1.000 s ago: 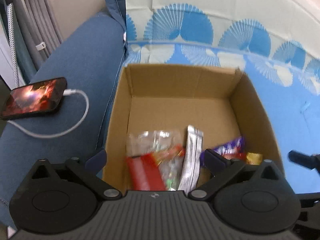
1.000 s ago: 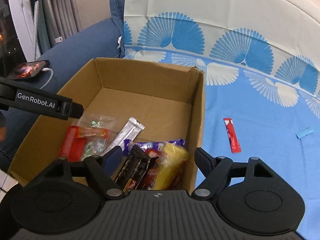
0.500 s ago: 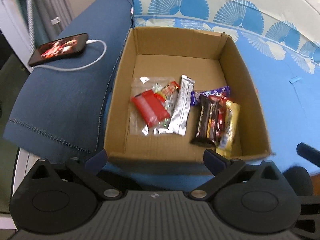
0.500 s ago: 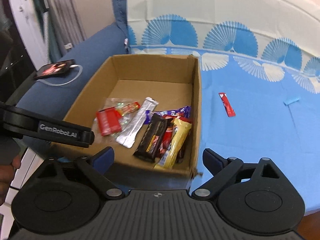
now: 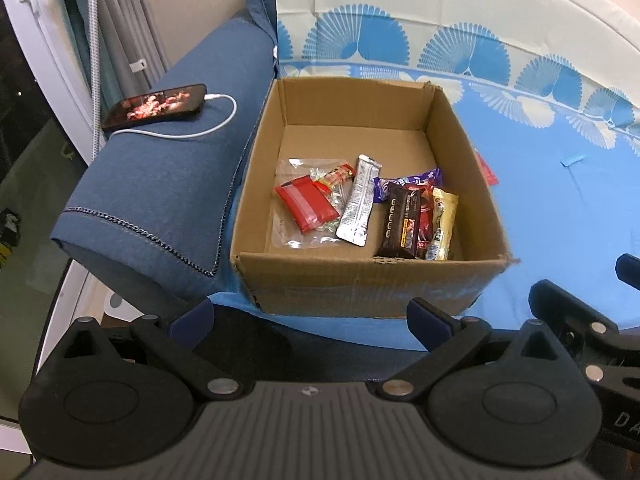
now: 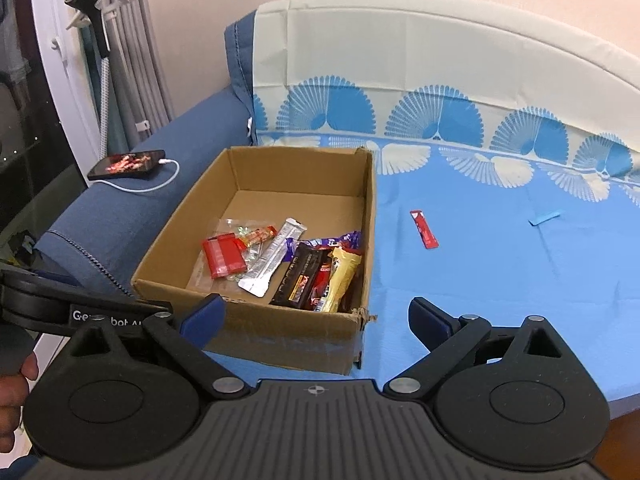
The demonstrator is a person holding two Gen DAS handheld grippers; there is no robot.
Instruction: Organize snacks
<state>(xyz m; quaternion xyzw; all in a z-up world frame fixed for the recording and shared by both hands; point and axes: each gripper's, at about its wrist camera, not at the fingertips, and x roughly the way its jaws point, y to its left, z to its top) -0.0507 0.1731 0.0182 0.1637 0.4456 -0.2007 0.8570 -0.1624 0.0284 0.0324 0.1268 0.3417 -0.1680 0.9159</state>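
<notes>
**Now both grippers are clear of the box, snacks dropped inside**

Seen from the left wrist: a second ago this camera hung right over the cardboard box [image 5: 362,280], its fingertips down among the wrappers; now the whole box shows from outside its near wall. The left gripper [image 5: 307,318] has its jaws wide apart with nothing between them. Inside the box lie a red packet [image 5: 306,208], a silver stick sachet [image 5: 358,206], a clear bag of sweets [image 5: 294,168], a dark chocolate bar [image 5: 402,220], a purple wrapper [image 5: 416,178] and a yellow bar [image 5: 442,220]. The dark bar was not visible in this view a second ago; it now lies flat at the right. A phone [image 5: 156,106] on a charging cable lies on the blue sofa arm [image 5: 160,184].

Seen from the right wrist: the right gripper [image 6: 316,312] was low over the box with the dark bar close under its jaws; now it is higher and nearer the viewer, jaws spread wide and empty. One red stick packet [image 6: 424,229] still lies on the blue sheet [image 6: 500,280], well apart from the box, so I judge the sorting unfinished.

Writing: "GenRobot.AI", partly hidden, on the other gripper at the left edge. The wrapper print is too small to read.
</notes>
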